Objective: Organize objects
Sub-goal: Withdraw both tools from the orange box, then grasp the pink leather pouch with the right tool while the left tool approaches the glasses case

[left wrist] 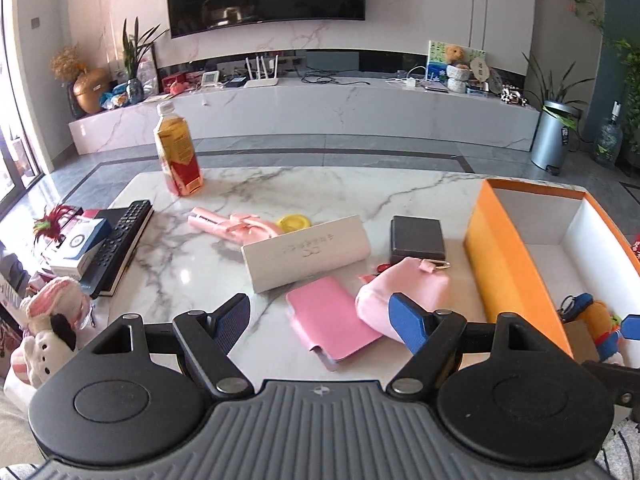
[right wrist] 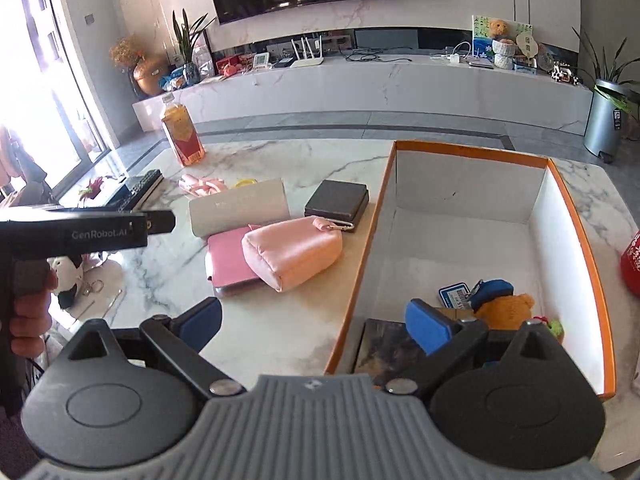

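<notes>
Right now both sets of tongs hang spread and empty, left tongs [left wrist: 320, 322] over the desk [left wrist: 240, 184], right tongs [right wrist: 316, 320] straddling the orange box [right wrist: 580, 240] wall. Between them lies the pink pouch [right wrist: 292, 254], half on the pink wallet [right wrist: 230, 258]: soft, light, squashy, I judge; I'd pinch across its padded middle.

Daylight poured in from the window [right wrist: 36, 92] at the left, blown out to white in the right wrist view. The marble table [left wrist: 280, 192] carried soft glare and faint shadows. Both fisheye views bowed straight lines and darkened at the corners; nearby objects looked slightly motion-blurred.
</notes>
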The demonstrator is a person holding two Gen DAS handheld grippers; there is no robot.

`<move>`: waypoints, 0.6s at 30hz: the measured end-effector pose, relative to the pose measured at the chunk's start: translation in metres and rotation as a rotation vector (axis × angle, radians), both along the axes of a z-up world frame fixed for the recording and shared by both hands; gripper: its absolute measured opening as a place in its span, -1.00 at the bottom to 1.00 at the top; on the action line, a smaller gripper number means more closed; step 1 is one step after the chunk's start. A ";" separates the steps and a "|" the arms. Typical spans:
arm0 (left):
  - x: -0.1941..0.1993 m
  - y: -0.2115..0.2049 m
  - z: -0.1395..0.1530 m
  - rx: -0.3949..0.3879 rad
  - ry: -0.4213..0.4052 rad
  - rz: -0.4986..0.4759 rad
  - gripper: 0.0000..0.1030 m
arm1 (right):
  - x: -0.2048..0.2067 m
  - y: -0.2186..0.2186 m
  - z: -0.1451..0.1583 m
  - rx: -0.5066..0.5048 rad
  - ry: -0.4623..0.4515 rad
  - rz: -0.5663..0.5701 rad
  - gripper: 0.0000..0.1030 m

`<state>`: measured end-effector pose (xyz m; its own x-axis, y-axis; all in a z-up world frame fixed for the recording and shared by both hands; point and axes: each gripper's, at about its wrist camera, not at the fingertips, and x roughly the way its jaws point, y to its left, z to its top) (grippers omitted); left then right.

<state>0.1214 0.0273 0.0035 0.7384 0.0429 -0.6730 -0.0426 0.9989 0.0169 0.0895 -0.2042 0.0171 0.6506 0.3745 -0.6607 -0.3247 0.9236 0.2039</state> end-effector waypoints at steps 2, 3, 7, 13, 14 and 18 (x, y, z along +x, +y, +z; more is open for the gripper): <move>0.002 0.012 -0.007 -0.016 0.022 0.037 0.75 | 0.001 0.006 -0.001 0.024 0.001 0.005 0.91; 0.004 0.016 -0.011 -0.017 0.031 0.044 0.75 | 0.003 0.011 -0.001 0.015 0.002 0.009 0.91; 0.004 0.028 -0.027 -0.006 0.061 0.043 0.75 | 0.009 0.030 -0.003 0.000 -0.005 0.010 0.91; 0.009 0.046 -0.050 0.044 0.069 0.069 0.75 | 0.024 0.066 -0.015 -0.013 0.017 0.045 0.91; 0.011 0.051 -0.053 0.045 0.090 0.083 0.75 | 0.028 0.073 -0.017 -0.010 0.012 0.054 0.91; 0.016 0.079 -0.055 -0.060 0.138 0.128 0.74 | 0.053 0.113 -0.036 -0.041 0.012 0.147 0.91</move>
<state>0.1371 0.1066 -0.0516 0.6300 0.0870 -0.7717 -0.1705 0.9850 -0.0282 0.1425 -0.0910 -0.0193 0.5827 0.4375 -0.6849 -0.4545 0.8741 0.1717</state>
